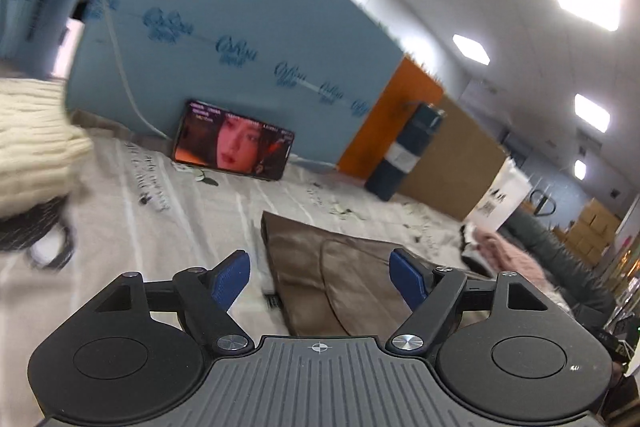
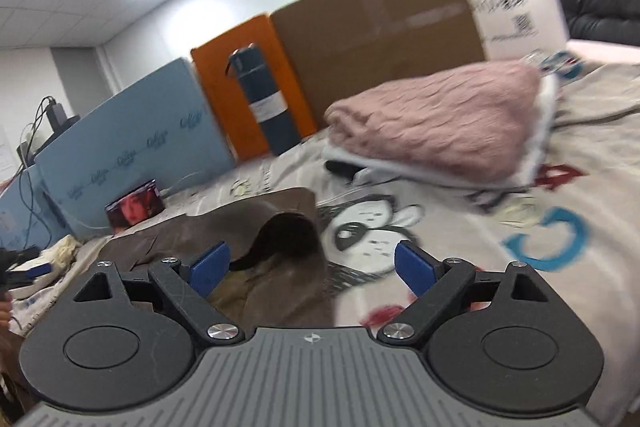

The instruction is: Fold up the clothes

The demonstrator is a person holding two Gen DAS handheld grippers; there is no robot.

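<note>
The left gripper (image 1: 320, 277) has its jaws spread wide and empty; the brown garment (image 1: 340, 279) lies on the printed sheet (image 1: 168, 227) directly ahead, between them. The right gripper (image 2: 312, 267) is likewise spread, the garment's raised fold (image 2: 280, 227) just beyond its left jaw.

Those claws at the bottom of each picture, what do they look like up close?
Both match. The left claw and the right claw each have two blue textured fingertips on black jointed links with silver screws, two round black discs at the sides, and a grey ribbed plate bearing a small crosshair mark.
</note>
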